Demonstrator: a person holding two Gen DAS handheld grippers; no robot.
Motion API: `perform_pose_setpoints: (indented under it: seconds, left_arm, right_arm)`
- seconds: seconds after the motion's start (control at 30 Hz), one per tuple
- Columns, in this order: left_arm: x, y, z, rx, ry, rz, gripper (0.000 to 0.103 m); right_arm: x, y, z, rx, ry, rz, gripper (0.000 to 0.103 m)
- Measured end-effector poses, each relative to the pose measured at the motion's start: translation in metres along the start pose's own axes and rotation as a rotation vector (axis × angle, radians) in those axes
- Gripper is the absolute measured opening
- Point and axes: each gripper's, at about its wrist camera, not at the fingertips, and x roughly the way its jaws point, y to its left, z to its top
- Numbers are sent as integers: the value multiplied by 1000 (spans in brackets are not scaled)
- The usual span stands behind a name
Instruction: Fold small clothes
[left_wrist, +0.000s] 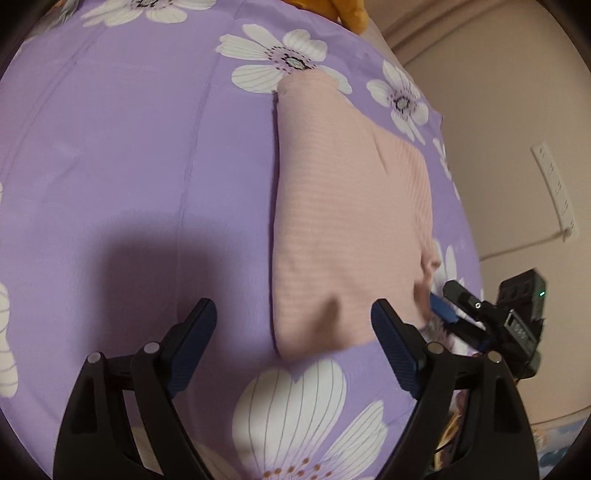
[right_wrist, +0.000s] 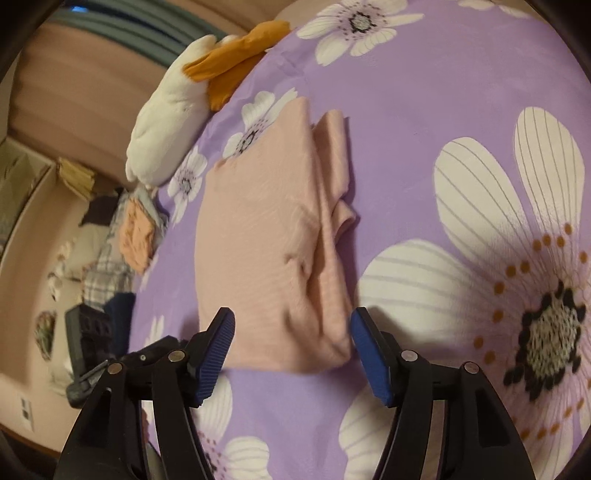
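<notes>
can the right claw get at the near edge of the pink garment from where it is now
Probably yes. The right claw is open with the pink garment's near edge lying between its tips, nothing in between.

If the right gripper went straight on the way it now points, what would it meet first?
Most likely the pink garment. The right gripper is open, and the garment's near edge lies right between and ahead of its fingertips on the purple floral sheet. Depth is unclear, so it may touch the sheet simultaneously.

Dim warm light, soft blur, fisheye-warped edges.
</notes>
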Motion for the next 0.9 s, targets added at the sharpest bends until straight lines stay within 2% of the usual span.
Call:
perform_pose_setpoints:
  seconds: [0.13,0.37,0.9]
  left_arm:
    - [5,2,13,-26,-2,-31,86]
    - [25,-6,36,-23,5,-71,86]
    - [57,-21,68,30,5,-72,86]
  right_arm:
    - [5,-14,11,64,-1,45,65]
    - [17,-25,28,99,4,94,65]
    - [54,-17,60,72,42,144,65]
